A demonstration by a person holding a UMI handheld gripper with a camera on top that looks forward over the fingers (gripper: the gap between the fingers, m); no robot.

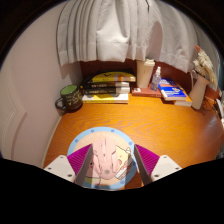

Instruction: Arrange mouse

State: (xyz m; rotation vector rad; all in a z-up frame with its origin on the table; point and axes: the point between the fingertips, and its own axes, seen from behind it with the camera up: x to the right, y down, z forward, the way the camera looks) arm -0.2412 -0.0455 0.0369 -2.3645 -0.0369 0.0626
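A pale pink mouse (108, 160) with a cartoon print lies between my gripper's fingers, over a round light-blue mouse mat (100, 134) on the orange-brown desk (150, 125). My gripper (112, 163) is shut on the mouse, with the magenta pads pressing its left and right sides. The left finger (82, 158) and right finger (143, 157) flank it closely. The mouse's near end is hidden below the fingers.
At the back of the desk stand a green mug (70, 98), a stack of books (107, 88), a white bottle (147, 73) and a blue book (176, 94). A white box (198, 92) stands at the right. Grey curtains (120, 30) hang behind.
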